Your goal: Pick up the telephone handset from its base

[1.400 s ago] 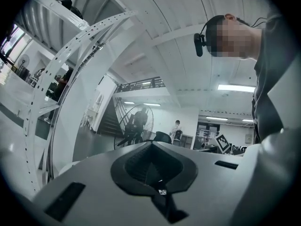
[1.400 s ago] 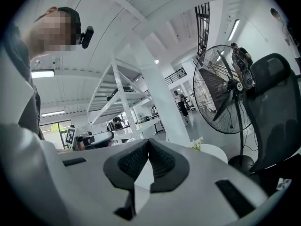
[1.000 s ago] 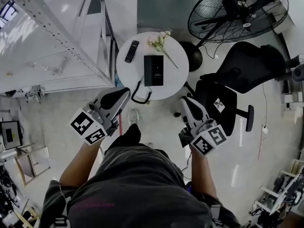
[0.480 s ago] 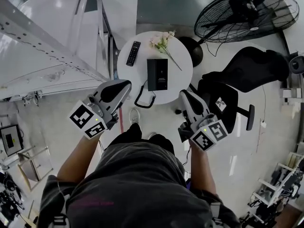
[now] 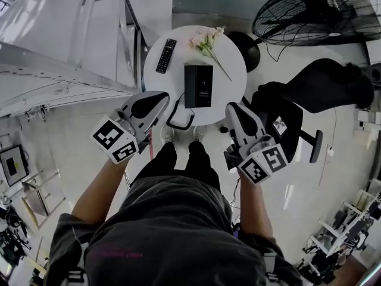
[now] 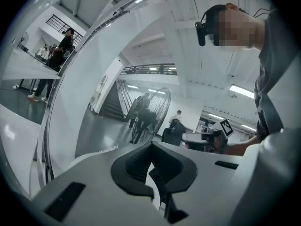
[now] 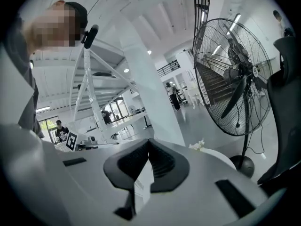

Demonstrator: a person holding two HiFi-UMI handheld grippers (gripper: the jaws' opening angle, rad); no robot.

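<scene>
Both hands have drawn nearer the round tabletop [image 5: 229, 58], the left gripper [image 5: 156, 102] and right gripper [image 5: 233, 112] each closed and empty by its near edge, short of the telephone handset [image 5: 191, 86] lying on its base [image 5: 205, 86] at the tabletop's middle.

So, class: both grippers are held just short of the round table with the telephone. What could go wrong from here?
1. The left gripper and right gripper are both shut; unopened, they would likely shove the telephone.
2. The cord loops over the table edge beside the left gripper and may snag, dragging the telephone.
</scene>
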